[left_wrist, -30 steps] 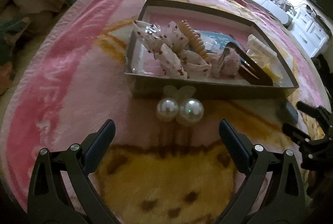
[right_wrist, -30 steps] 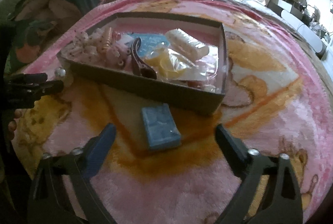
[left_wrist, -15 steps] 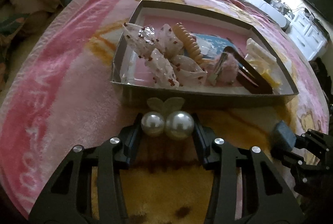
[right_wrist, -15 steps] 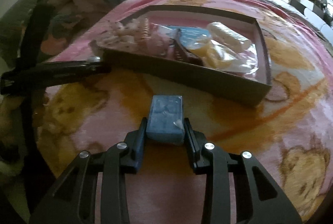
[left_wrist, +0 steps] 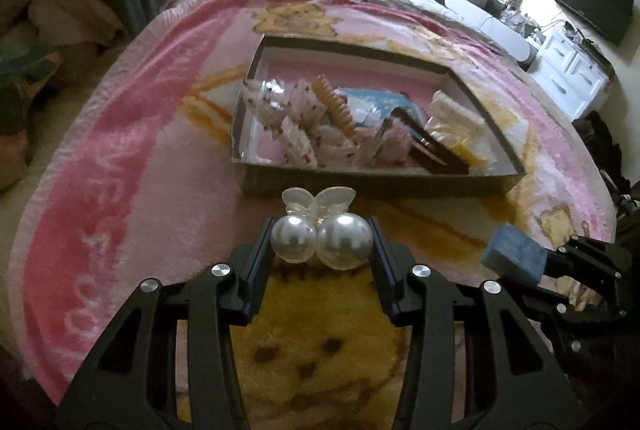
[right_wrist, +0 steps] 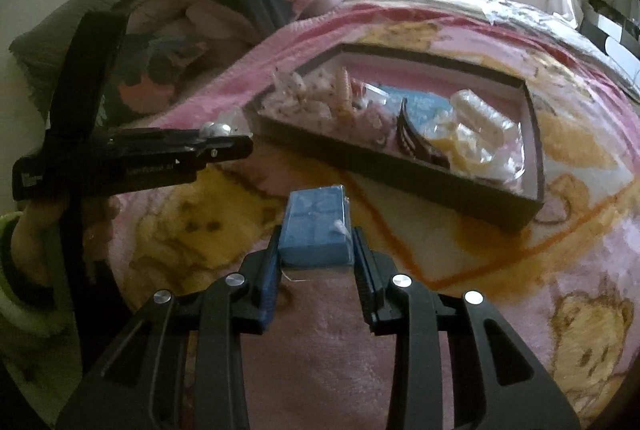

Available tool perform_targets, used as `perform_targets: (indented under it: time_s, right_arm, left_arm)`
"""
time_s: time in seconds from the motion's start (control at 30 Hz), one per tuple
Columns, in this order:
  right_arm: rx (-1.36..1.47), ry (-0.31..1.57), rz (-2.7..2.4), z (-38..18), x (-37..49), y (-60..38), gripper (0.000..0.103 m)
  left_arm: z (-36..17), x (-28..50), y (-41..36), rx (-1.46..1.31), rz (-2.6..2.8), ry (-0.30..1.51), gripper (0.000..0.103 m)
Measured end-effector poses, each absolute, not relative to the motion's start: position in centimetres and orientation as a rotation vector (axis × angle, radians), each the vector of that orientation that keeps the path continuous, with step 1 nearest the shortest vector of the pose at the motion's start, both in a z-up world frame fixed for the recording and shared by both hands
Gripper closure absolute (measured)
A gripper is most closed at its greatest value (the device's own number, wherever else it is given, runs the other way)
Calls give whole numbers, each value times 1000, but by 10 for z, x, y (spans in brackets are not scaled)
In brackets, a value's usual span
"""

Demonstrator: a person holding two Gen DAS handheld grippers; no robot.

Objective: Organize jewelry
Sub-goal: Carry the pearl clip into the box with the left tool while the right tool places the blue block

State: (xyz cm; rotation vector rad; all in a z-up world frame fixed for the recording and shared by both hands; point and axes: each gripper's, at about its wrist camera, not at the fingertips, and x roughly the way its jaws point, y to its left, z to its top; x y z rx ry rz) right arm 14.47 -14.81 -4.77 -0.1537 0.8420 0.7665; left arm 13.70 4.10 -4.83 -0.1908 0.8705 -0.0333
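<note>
The pearl hair clip (left_wrist: 320,240) sits between the fingers of the left gripper (left_wrist: 320,250), its two pearl balls side by side across the gap and each pressed by a pad, its clear butterfly-shaped wings pointing forward toward the box. The clip's long axis therefore runs across the fingers, not along them. The blue box (right_wrist: 316,226) is held in the same way by the right gripper (right_wrist: 316,254), narrowed onto its two long sides, so its long axis runs forward along the fingers. Both pieces appear to be lifted clear of the pink blanket (left_wrist: 132,166) on the bed.

The relation that matters is that the open tray (left_wrist: 376,186) lies straight ahead of both grippers and lower, its near wall facing them. The left gripper seems the nearer, with the clip just short of that wall; the right gripper stands further back and off the tray's near corner. Judged from this, each piece would have to pass over the wall before release.

The left wrist view shows the tray's left half crowded with hair clips and bows (left_wrist: 304,126), and the pink floor at the back bare. The right wrist view shows what the first cannot: the left gripper from the side, the hand (right_wrist: 60,226) holding it, and the clear packets (right_wrist: 476,134) filling the tray's right end.
</note>
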Motion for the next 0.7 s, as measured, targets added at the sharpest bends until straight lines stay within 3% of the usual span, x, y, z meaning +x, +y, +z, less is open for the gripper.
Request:
perform_targets:
  time_s: [0.7]
  right_arm:
    - [-79, 712, 621, 2, 177, -199, 71]
  left_arm:
    - [7, 166, 0, -120, -117, 773, 66]
